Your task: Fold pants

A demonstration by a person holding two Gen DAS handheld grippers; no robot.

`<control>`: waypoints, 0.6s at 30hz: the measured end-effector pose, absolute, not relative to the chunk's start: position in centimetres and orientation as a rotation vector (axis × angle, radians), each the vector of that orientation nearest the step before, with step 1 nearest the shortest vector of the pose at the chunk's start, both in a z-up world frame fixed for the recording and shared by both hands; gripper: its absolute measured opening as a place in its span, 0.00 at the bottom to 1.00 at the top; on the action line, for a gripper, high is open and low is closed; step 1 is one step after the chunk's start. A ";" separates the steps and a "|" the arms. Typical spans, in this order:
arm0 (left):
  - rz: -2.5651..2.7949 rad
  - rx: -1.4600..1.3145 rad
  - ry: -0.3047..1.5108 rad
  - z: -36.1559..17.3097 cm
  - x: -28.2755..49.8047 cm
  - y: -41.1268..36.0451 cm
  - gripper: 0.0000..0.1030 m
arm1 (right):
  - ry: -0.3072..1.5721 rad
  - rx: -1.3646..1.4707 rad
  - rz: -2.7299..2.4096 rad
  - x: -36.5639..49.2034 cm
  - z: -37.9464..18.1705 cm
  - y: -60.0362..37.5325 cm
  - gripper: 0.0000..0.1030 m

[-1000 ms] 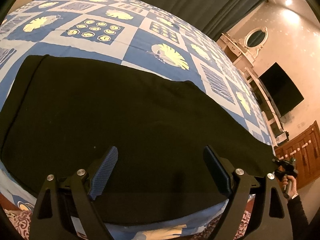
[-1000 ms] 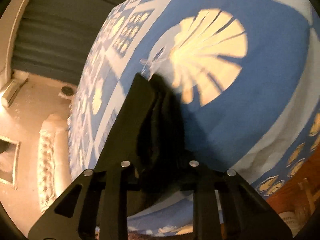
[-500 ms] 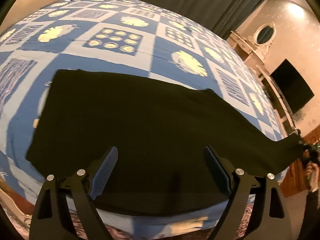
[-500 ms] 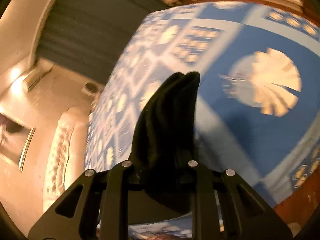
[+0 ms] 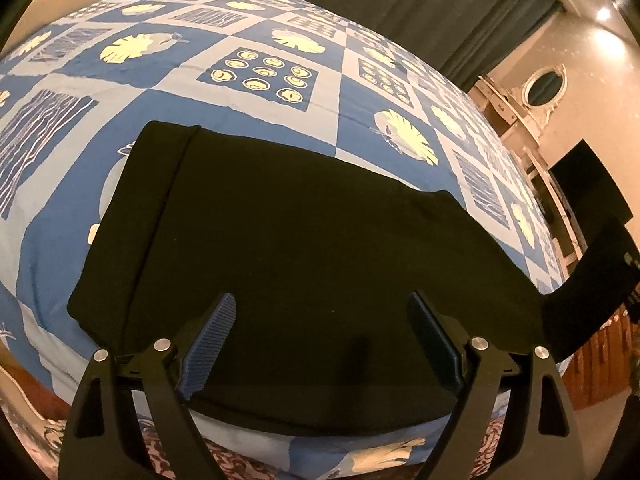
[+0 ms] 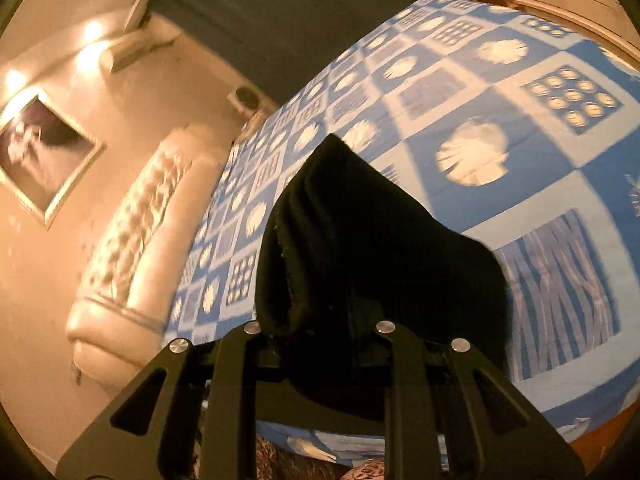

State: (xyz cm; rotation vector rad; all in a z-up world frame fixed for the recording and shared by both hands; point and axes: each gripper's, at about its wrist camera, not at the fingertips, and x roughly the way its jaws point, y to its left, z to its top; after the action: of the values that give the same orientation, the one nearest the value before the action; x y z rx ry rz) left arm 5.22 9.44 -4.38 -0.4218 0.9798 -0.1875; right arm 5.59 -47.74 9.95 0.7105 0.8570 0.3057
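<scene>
- One pair of black pants (image 5: 304,240) spread flat along near edge of bed (image 5: 264,76), waistband toward left end, one leg end lifted off right end.
- Left gripper (image 5: 320,340) hovering over pants, fingers wide, nothing between.
- Right gripper (image 6: 316,328) narrow, pinching bunched pants fabric (image 6: 360,240); cloth blocking much of that view.
- Around: dark curtain (image 5: 420,0), one oval mirror (image 5: 546,88), one black screen (image 5: 588,188), one framed picture (image 6: 44,152), tufted headboard (image 6: 132,240).

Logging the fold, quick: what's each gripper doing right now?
Left gripper: open, empty, above the black pants.
Right gripper: shut on the bunched leg end of the pants, lifted off the bed.
</scene>
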 end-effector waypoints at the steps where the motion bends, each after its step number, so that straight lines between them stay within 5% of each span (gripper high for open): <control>1: -0.187 -0.434 0.980 -4.4 5.2 9.6 0.84 | 0.866 0.700 0.313 5.8 9.7 -46.5 0.19; 18: -0.176 -0.430 0.983 -4.5 5.4 9.2 0.84 | 1.098 0.303 0.259 6.5 -1.3 -27.4 0.19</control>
State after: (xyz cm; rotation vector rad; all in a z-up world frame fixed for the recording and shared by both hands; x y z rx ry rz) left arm 5.44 9.16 -4.49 -0.4300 0.9826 -0.1760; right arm 6.55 -27.39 -1.28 0.3028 1.0978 0.2594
